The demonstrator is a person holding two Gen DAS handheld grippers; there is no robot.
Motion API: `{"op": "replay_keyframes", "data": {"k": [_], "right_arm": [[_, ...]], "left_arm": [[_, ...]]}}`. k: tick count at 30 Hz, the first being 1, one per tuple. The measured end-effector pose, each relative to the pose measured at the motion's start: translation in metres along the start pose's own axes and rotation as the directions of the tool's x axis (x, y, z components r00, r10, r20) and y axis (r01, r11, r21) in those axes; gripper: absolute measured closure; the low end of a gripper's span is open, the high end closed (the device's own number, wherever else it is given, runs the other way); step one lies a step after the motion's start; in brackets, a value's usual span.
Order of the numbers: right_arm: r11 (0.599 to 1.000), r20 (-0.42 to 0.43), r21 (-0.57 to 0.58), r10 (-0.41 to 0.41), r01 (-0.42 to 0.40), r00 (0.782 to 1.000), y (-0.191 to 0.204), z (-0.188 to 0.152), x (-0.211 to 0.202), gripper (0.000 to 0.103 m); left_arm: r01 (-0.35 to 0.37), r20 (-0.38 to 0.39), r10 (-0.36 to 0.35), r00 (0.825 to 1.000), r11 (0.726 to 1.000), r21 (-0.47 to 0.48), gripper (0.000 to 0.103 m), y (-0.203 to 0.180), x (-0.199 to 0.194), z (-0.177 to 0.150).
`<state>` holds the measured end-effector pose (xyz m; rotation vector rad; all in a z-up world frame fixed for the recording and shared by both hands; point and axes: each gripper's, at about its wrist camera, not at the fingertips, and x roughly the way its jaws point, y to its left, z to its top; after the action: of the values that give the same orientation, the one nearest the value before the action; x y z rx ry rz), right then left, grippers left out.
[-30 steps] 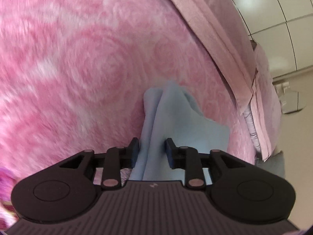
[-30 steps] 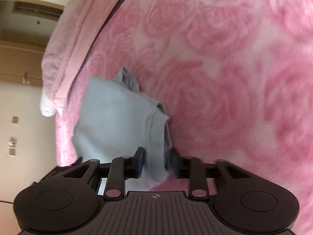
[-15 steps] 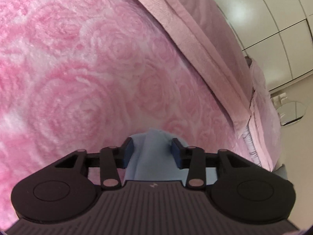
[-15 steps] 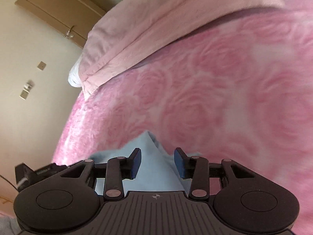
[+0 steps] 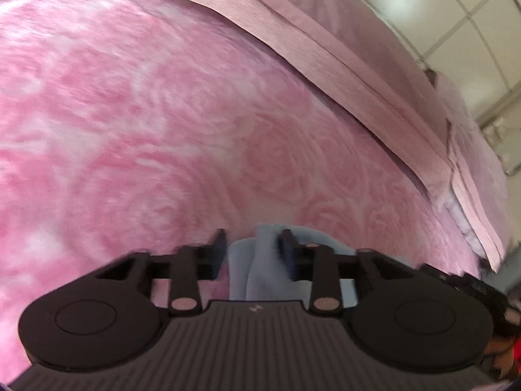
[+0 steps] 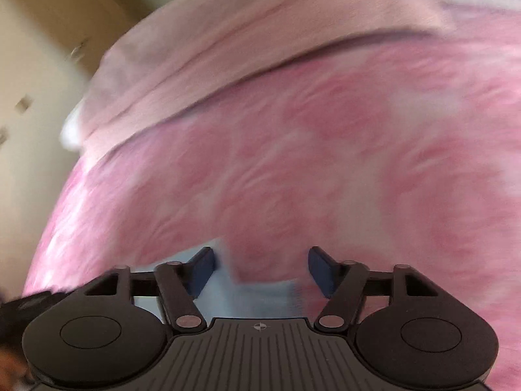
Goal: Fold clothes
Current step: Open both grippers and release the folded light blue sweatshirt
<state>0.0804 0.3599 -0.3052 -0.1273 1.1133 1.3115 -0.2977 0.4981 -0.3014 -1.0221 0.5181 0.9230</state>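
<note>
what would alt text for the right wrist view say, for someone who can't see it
The right gripper, jaws opening and wide apart, hangs over a light blue garment lying on a pink rose-patterned blanket; neither pad presses the cloth. A paler pink cover lies beyond. The picture is motion-blurred.

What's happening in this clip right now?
A person with two handheld grippers is folding a light blue garment on a pink rose blanket. The left gripper has a bunch of the cloth between its opening jaws. The right gripper is opening wide over the garment's edge, its pads clear of the cloth.
</note>
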Motion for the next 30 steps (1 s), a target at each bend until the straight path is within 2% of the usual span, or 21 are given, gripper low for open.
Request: {"op": "replay_keyframes", "data": {"k": [3,5,7,8,9,11,14,16,19,21,25,27,30], "right_arm": [[0.998,0.025,-0.026,-0.049,0.05,0.998,0.001,-0.007,-0.042,0.037],[0.996,0.004,-0.082,-0.047,0.047,0.999,0.011,-0.024,-0.063,0.037],[0.989,-0.024,-0.144,-0.042,0.038,0.999,0.023,-0.043,-0.078,0.05],[0.983,-0.044,-0.179,-0.039,0.03,0.998,0.031,-0.051,-0.074,0.065],[0.977,-0.057,-0.213,-0.037,0.024,0.998,0.037,-0.058,-0.069,0.07],[0.959,-0.052,-0.282,-0.041,0.024,0.998,0.042,-0.064,-0.046,0.076],[0.929,-0.044,-0.369,-0.045,0.026,0.998,0.049,-0.07,-0.014,0.077],[0.94,-0.04,-0.34,-0.05,0.034,0.998,0.045,-0.065,-0.013,0.078],[0.954,-0.033,-0.294,-0.07,0.058,0.997,0.041,-0.057,-0.015,0.078],[0.958,-0.024,-0.251,-0.148,0.138,0.989,0.043,-0.057,-0.035,0.078],[0.967,-0.014,-0.205,-0.158,0.151,0.987,0.058,-0.075,-0.077,0.078],[0.96,-0.038,-0.228,-0.174,0.161,0.984,0.067,-0.095,-0.082,0.078],[0.933,-0.121,-0.268,-0.278,0.239,0.953,0.067,-0.126,-0.059,0.078]], "left_arm": [[0.014,-0.02,-0.012,1.0,0.998,0.068,0.075,-0.022,-0.032,-0.009],[0.058,-0.055,-0.051,0.997,0.991,0.124,0.082,-0.037,-0.034,-0.024],[0.098,-0.09,-0.083,0.992,0.979,0.179,0.085,-0.052,-0.033,-0.038],[0.095,-0.097,-0.076,0.992,0.973,0.211,0.087,-0.055,-0.023,-0.043],[0.091,-0.098,-0.069,0.993,0.966,0.243,0.09,-0.059,-0.012,-0.047],[0.067,-0.06,-0.051,0.997,0.95,0.306,0.09,-0.061,0.01,-0.05],[0.036,-0.044,-0.022,0.999,0.936,0.349,0.1,-0.058,0.036,-0.041],[0.056,-0.052,-0.042,0.998,0.948,0.313,0.1,-0.051,0.035,-0.035],[0.018,-0.039,-0.005,0.999,0.945,0.327,0.1,-0.05,0.009,-0.036],[0.029,-0.051,-0.014,0.999,0.95,0.311,0.097,-0.049,-0.018,-0.041],[0.049,-0.095,-0.018,0.995,0.939,0.341,0.097,-0.054,-0.059,-0.069],[0.038,-0.112,0.003,0.994,0.934,0.356,0.095,-0.05,-0.061,-0.086],[0.001,-0.13,0.05,0.99,0.93,0.368,0.098,-0.038,-0.05,-0.108]]}}
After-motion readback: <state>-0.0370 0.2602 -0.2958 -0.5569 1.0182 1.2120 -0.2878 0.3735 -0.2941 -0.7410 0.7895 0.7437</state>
